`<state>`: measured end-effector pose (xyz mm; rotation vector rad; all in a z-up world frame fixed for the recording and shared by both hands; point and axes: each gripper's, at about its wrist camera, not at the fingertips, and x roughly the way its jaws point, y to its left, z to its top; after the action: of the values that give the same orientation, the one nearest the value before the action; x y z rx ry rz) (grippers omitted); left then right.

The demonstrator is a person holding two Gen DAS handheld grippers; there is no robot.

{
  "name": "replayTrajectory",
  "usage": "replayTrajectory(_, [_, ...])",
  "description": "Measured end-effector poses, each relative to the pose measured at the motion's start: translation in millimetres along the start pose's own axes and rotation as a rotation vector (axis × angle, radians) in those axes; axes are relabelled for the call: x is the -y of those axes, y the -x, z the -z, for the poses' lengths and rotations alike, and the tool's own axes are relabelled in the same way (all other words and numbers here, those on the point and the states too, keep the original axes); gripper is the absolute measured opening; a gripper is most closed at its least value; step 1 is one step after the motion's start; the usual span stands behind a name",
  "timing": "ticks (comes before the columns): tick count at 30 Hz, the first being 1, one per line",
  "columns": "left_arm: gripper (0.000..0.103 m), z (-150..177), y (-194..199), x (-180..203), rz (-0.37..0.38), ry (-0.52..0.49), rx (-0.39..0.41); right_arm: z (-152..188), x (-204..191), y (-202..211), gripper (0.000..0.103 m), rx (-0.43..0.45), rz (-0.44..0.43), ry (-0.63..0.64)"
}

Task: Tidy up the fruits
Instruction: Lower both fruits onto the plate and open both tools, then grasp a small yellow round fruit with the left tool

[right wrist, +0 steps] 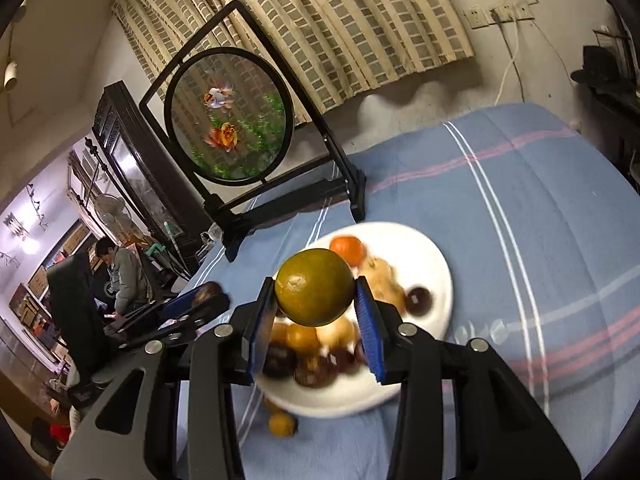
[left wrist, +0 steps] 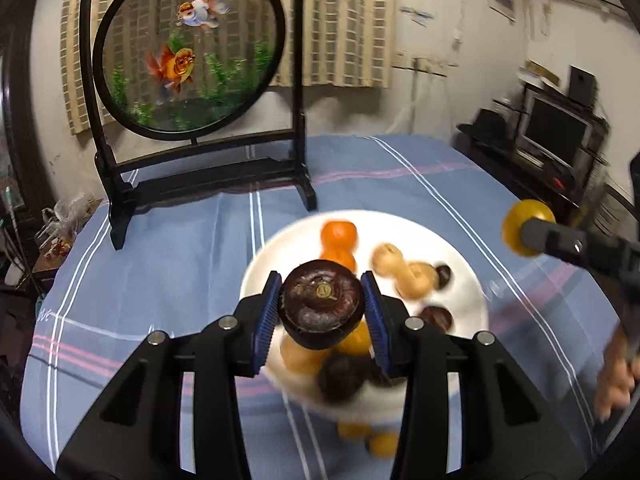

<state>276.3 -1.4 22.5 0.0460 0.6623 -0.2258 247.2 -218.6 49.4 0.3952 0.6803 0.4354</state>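
The left gripper point(left wrist: 323, 312) is pinched on a dark purple-brown round fruit point(left wrist: 322, 307), its blue pads pressed against either side, held above the white plate point(left wrist: 472, 300) that sits on the blue striped tablecloth point(left wrist: 160, 264). The right gripper point(right wrist: 316, 312) clamps a green-yellow citrus point(right wrist: 314, 287) in the same way, also raised over the plate point(right wrist: 434, 264) — in the left wrist view that citrus point(left wrist: 520, 227) shows at the right edge, beside the plate rather than over its middle. On the plate lie an orange mandarin point(left wrist: 338, 236), a few pale tan fruits point(left wrist: 404, 270) and several dark ones point(left wrist: 443, 276), blurred, so their exact kind is hard to tell. Two small yellow-orange fruits point(left wrist: 372, 438) rest on the cloth just beside the plate's near rim. Behind the plate stands a black-framed round goldfish screen point(left wrist: 192, 56), well apart from it, in front of a checked curtain point(left wrist: 344, 32).
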Motion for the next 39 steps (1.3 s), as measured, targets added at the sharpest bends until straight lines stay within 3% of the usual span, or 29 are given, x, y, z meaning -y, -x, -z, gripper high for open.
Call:
replayTrajectory(7, [0.041, 17.2, -52.5, -8.7, 0.007, 0.016, -0.093, 10.1, 10.7, -89.6, 0.04, -0.139, 0.018, -0.005])
replayTrajectory(15, [0.042, 21.3, -73.0, -8.1, 0.012, 0.014, -0.132, 13.4, 15.1, -117.4, 0.041, -0.205, 0.076, 0.027])
replayTrajectory(18, [0.054, 20.3, -71.0, -9.4, 0.007, 0.017, -0.116, 12.8, 19.1, -118.9, 0.042, -0.214, 0.086, 0.017])
replayTrajectory(20, [0.059, 19.8, -67.7, -9.0, 0.001, 0.018, -0.105, 10.9, 19.5, -114.1, 0.047, -0.194, 0.077, 0.017])
replayTrajectory(21, [0.059, 19.3, -66.4, -9.5, 0.001, 0.019, -0.104, 9.4, 19.1, -110.7, 0.055, -0.187, 0.081, 0.015])
replayTrajectory(22, [0.059, 18.9, -65.0, -9.8, 0.006, 0.021, -0.102, 7.8, 18.3, -106.3, 0.07, -0.168, 0.089, 0.015])
replayTrajectory(29, [0.071, 13.8, -33.5, -20.0, 0.009, 0.067, -0.043, -12.0, -3.7, -46.2, 0.07, 0.008, 0.024, 0.004])
replayTrajectory(31, [0.071, 18.4, -19.3, -21.0, 0.017, 0.072, -0.03, -12.5, -13.8, -26.1, 0.08, 0.039, 0.0, 0.016])
replayTrajectory(32, [0.071, 23.8, -12.3, -21.3, 0.023, 0.073, -0.028, -9.0, -19.0, -13.6, 0.091, 0.059, -0.004, 0.022])
replayTrajectory(33, [0.072, 34.2, -2.6, -22.0, 0.031, 0.075, -0.029, -5.0, -21.6, -4.4, 0.096, 0.075, -0.006, 0.023])
replayTrajectory(37, [0.075, 65.2, 21.4, -19.5, 0.046, 0.068, -0.043, 19.5, -22.8, 21.6, 0.096, 0.083, -0.018, 0.027])
replayTrajectory(39, [0.088, 86.3, 30.5, -14.8, 0.038, 0.053, -0.049, 38.7, -10.4, 31.5, 0.096, 0.09, -0.015, -0.014])
